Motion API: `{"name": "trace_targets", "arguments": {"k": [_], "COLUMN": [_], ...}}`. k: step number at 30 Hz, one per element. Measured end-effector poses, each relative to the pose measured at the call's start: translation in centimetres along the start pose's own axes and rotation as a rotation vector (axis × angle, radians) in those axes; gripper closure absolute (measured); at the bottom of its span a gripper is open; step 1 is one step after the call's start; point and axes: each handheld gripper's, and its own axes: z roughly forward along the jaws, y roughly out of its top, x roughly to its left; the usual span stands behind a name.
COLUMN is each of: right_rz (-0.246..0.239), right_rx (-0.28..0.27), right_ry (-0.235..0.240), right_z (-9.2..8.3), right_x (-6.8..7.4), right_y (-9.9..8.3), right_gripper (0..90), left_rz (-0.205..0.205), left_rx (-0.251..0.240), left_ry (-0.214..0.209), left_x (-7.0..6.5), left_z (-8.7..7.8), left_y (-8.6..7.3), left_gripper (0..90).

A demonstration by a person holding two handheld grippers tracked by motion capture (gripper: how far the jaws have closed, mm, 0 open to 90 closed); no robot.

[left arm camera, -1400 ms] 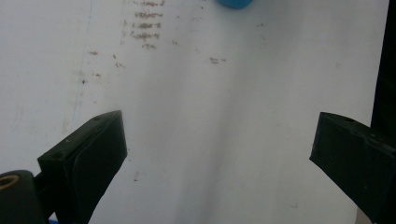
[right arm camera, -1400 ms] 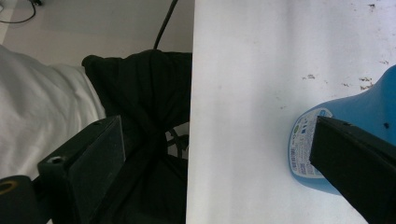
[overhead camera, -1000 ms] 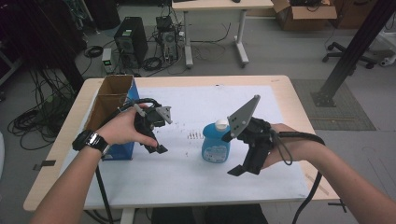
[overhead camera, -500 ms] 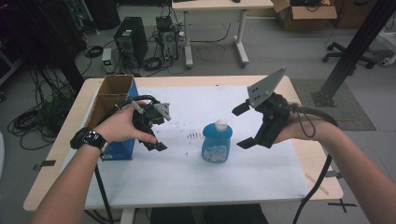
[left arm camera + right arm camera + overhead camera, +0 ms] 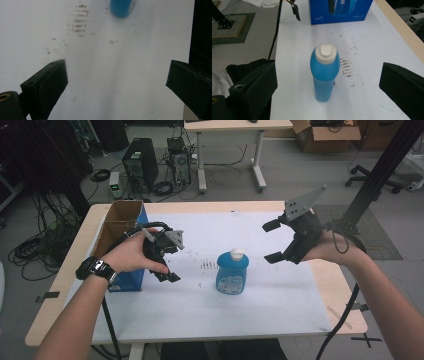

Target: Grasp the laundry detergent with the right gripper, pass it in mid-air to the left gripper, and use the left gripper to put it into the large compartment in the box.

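While both tongs, left (image 5: 167,255) and right (image 5: 274,241), hang open and empty, the blue bottle (image 5: 232,271) stands upright mid-bench (image 5: 280,315) between them. Risk: it's tall and narrow, so an off-centre grab would likely tip it.

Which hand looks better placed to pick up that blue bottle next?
Probably the right. The right tool is open and faces the upright blue bottle, which is centred between its jaws. The left tool is also open but sees just the bottle's base.
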Motion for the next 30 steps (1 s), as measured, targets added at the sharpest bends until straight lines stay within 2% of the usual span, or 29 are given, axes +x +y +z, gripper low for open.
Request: {"name": "trace_targets", "arguments": {"k": [9,18,30], "right_rz": [0.022,0.053,0.081], "right_rx": [-0.009,-0.056,-0.06], "right_ry": [-0.003,0.011,0.006], "right_z": [0.7,2.9,6.0], "right_x": [-0.8,-1.4,-1.1], "right_y": [-2.2,-4.7,-6.5], "right_gripper": [1.0,0.9,1.0], "left_rz": [0.001,0.002,0.007], "left_rx": [0.007,0.002,0.005], "left_ry": [-0.005,-0.011,-0.014], "left_x": [-0.1,-0.1,-0.2], "left_z": [0.1,0.1,0.2], "left_y": [0.0,0.1,0.3], "left_gripper": [4.0,4.0,4.0]}}
